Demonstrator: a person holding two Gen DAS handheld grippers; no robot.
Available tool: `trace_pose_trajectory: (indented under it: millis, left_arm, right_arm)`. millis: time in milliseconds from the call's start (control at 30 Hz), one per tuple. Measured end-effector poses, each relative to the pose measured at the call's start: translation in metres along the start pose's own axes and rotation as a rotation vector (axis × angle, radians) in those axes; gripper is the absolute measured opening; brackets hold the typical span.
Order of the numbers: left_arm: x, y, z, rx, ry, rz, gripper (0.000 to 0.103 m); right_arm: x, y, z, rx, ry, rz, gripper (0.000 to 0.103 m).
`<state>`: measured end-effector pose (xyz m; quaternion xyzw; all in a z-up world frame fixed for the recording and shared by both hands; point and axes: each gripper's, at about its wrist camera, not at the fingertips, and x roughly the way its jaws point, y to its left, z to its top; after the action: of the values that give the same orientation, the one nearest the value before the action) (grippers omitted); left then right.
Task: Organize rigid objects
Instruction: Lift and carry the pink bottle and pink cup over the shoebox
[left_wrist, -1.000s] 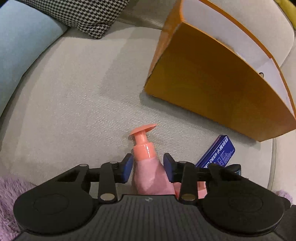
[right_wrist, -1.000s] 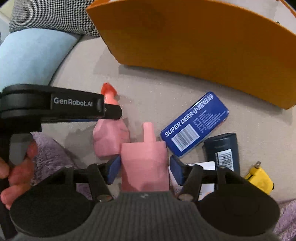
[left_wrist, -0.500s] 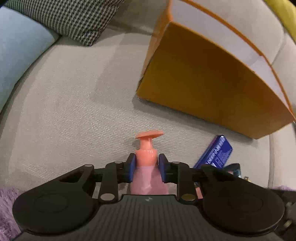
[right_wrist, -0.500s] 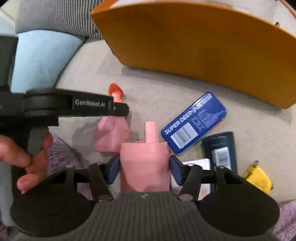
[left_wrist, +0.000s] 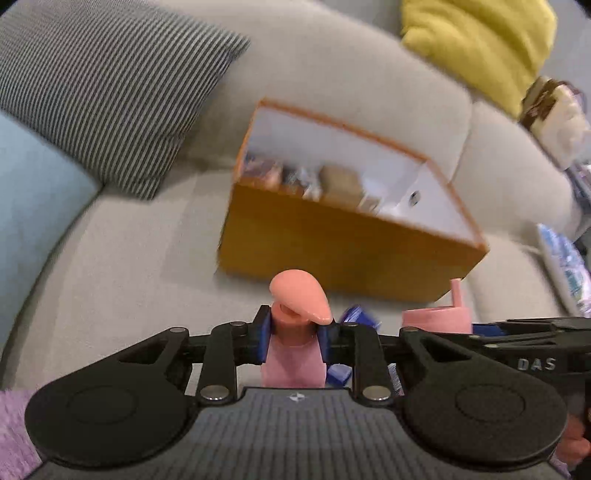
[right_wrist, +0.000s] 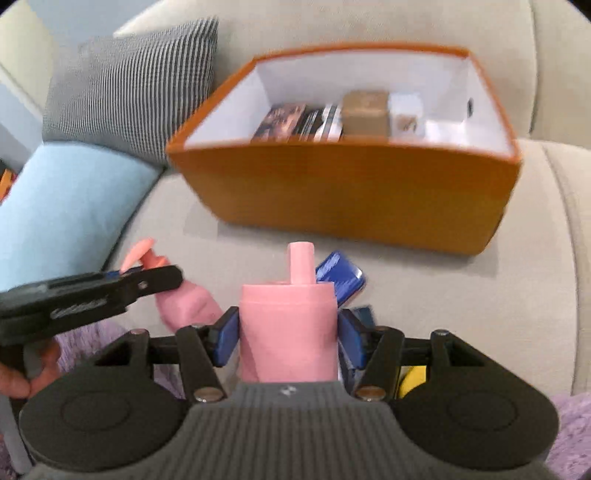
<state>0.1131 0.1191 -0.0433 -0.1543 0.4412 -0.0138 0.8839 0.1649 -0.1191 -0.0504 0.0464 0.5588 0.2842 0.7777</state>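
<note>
- The grey sofa (right_wrist: 424, 266) carries everything; a striped cushion (right_wrist: 140, 85) and a light blue cushion (right_wrist: 70, 206) lie beyond and to the left of the fingers.
- One orange box (right_wrist: 354, 192) stands open ahead of both pairs of fingers, well apart from them. Its white inside holds a row of small items along the near wall: a dark printed pack, a striped one, a brown box (right_wrist: 365, 112) and white pieces; motion blur prevents an exact count.
- Two pink bottles are held clear of the seat.
- The right gripper (right_wrist: 288, 332) pinches the pink cylinder bottle (right_wrist: 288, 325) by its body, long axis upright, spout toward the orange box.
- The left gripper (left_wrist: 293, 338) pinches the pink pump bottle (left_wrist: 291, 362) at its neck, long axis upright, the pump head (left_wrist: 301, 295) above the fingers and its nozzle turned right.
- One blue tin (right_wrist: 338, 277) lies on the seat just beyond the right fingers, tilted.
- A dark item and a yellow one show partly beneath the right fingers.
</note>
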Motion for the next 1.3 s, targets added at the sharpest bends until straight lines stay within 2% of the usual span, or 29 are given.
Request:
trace_pose_trajectory:
  millis: [233, 367, 533, 733, 900, 1067, 1300]
  left_arm:
    - [-0.017, -0.033, 0.050, 0.068, -0.085, -0.112, 0.028]
    - [-0.004, -0.052, 0.083, 0.108, -0.093, -0.162, 0.028]
    - [0.036, -0.068, 0.116, 0.168, -0.066, -0.164, 0.028]
    - [0.100, -0.067, 0.131, 0.178, 0.023, -0.150, 0.028]
    - [0.136, -0.057, 0.132, 0.166, 0.082, -0.126, 0.028]
    - [0.156, -0.054, 0.133, 0.152, 0.118, -0.146, 0.028]
    - [0.171, -0.053, 0.133, 0.132, 0.148, -0.161, 0.028]
  right_arm:
    - [-0.040, -0.013, 0.034, -0.102, -0.130, -0.013, 0.059]
    - [-0.048, -0.027, 0.069, -0.143, -0.193, -0.051, 0.059]
    - [-0.030, -0.048, 0.114, -0.154, -0.214, -0.094, 0.059]
    - [0.026, -0.066, 0.142, -0.234, -0.149, -0.142, 0.059]
    - [0.066, -0.079, 0.155, -0.263, -0.065, -0.160, 0.059]
    - [0.086, -0.084, 0.159, -0.326, -0.020, -0.142, 0.060]
    - [0.097, -0.079, 0.158, -0.375, 0.041, -0.168, 0.060]
